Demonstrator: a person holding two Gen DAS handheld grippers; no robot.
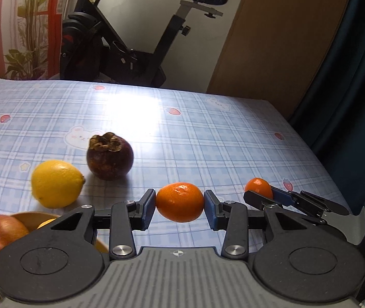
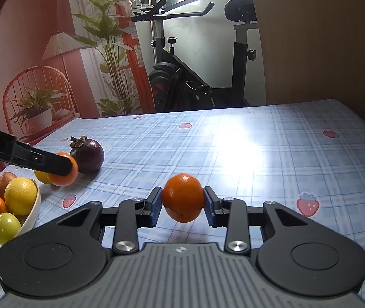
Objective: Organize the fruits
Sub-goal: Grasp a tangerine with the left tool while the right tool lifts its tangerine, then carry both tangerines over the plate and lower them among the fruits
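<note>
My right claw (image 2: 182, 197) grips an orange (image 2: 182, 197) above the checked counter (image 2: 259, 159). Off to the left I see the left claw (image 2: 65, 168) clamped on a second orange (image 2: 67, 178) beside the mangosteen (image 2: 88, 155). A white bowl (image 2: 32, 217) of fruit sits at the left edge.

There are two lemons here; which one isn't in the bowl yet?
The lemon lying loose on the checked tablecloth, beside the dark mangosteen. The other lemon sits on top of the fruit in the white bowl.
</note>
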